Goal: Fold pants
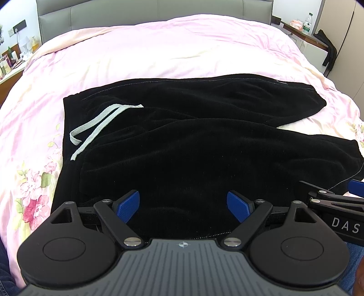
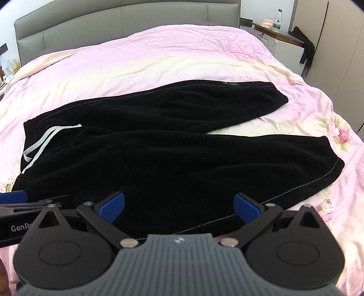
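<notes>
On the pink bed (image 1: 182, 50), black pants (image 1: 182, 141) lie spread flat, with left claw (image 1: 183, 206) and right claw (image 2: 179, 207) gaping empty at their near edge.

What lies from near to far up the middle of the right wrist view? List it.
right gripper → near leg of the black pants → far leg → pink bedspread → grey headboard

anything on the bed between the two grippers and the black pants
Nothing visible. The left gripper and right gripper are both open right over the near edge of the pants, with no other object in between.
</notes>
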A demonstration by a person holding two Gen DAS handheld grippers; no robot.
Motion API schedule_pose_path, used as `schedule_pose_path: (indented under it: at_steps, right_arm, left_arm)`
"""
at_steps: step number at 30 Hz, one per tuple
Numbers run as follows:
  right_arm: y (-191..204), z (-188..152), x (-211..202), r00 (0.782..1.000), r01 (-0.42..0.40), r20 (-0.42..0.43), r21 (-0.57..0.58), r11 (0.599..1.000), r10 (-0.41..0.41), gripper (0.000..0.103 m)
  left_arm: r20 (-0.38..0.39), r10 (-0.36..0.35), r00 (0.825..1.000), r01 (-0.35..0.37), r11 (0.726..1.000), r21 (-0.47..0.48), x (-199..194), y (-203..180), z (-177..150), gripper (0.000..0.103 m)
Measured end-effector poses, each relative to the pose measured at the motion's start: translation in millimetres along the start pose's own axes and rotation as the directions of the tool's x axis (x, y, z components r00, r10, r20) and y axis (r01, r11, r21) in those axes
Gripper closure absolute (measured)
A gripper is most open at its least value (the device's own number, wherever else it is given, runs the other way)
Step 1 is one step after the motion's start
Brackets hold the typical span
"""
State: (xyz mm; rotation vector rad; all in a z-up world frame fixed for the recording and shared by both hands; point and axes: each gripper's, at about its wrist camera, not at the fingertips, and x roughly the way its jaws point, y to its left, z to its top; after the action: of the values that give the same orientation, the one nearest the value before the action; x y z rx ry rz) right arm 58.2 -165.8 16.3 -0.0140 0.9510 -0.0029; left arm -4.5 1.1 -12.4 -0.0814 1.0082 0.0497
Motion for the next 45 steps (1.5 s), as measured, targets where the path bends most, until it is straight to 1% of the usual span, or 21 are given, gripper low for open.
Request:
schedule_pose_path:
  at_steps: [45]
  right_arm:
    - [0.7, 1.6, -0.8, 1.0, 0.002, -0.001, -0.004, 1.0, -0.002, 0.005]
  left_arm:
    - [-0.02, 0.001, 1.0, -0.002, 1.0, -0.009, -0.1, 2.6, 4.4, 0.002]
